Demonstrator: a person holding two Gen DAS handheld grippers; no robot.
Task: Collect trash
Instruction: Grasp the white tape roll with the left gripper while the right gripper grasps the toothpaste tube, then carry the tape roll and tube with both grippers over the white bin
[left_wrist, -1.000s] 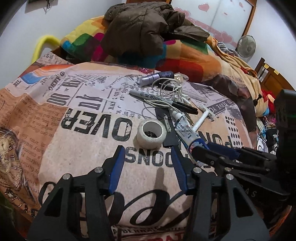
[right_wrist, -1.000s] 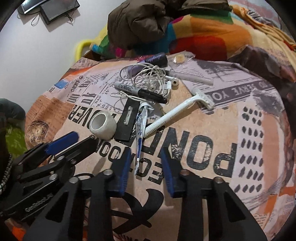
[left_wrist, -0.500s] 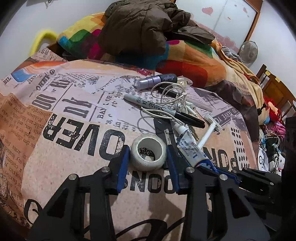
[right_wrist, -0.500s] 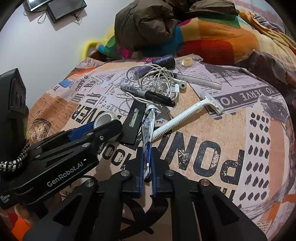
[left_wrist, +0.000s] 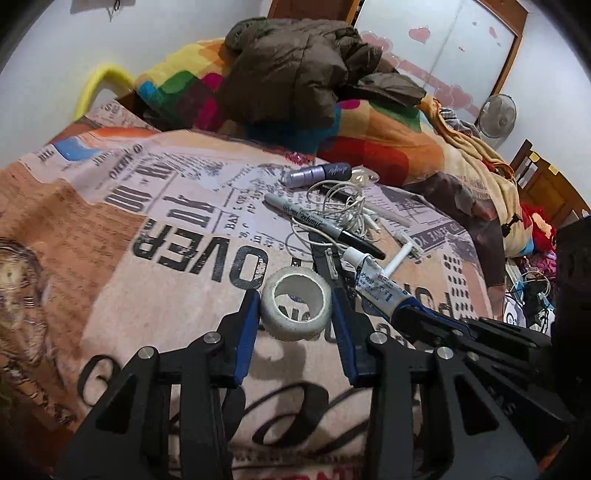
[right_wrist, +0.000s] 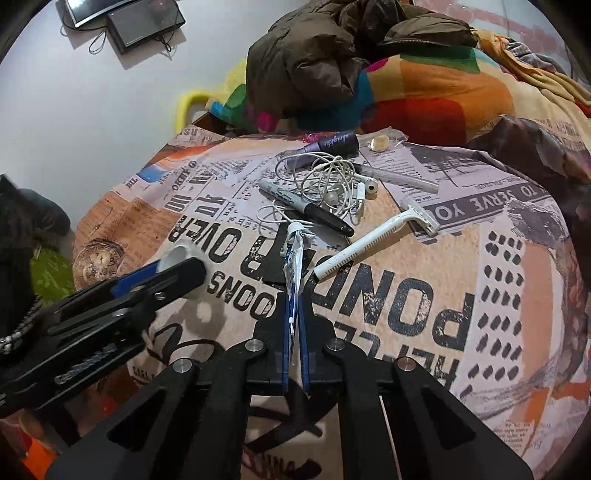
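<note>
A white tape roll (left_wrist: 295, 308) sits between the blue pads of my left gripper (left_wrist: 294, 323), which is shut on it and holds it just above the printed bedcover (left_wrist: 166, 295), with a shadow beneath. A squeezed white-and-blue tube (right_wrist: 295, 254) has its flat end pinched in my right gripper (right_wrist: 295, 295), which is shut on it, the cap end pointing away. In the left wrist view the right gripper (left_wrist: 402, 314) holds the tube (left_wrist: 373, 286) just right of the roll. In the right wrist view the left gripper (right_wrist: 184, 266) covers most of the roll (right_wrist: 181, 254).
Beyond the tube lie a black-capped marker (right_wrist: 303, 208), tangled white earphones (right_wrist: 332, 177), a white razor (right_wrist: 373, 240), a purple tube (right_wrist: 332, 142), a clear stick (right_wrist: 399, 179) and a flat black piece (right_wrist: 273, 258). A brown jacket (left_wrist: 306, 70) tops a colourful blanket (left_wrist: 388, 147) behind.
My left gripper moved forward, closed around the tape roll and raised it slightly. My right gripper closed on the tube's flat end, and the tube now tilts up off the cover.
</note>
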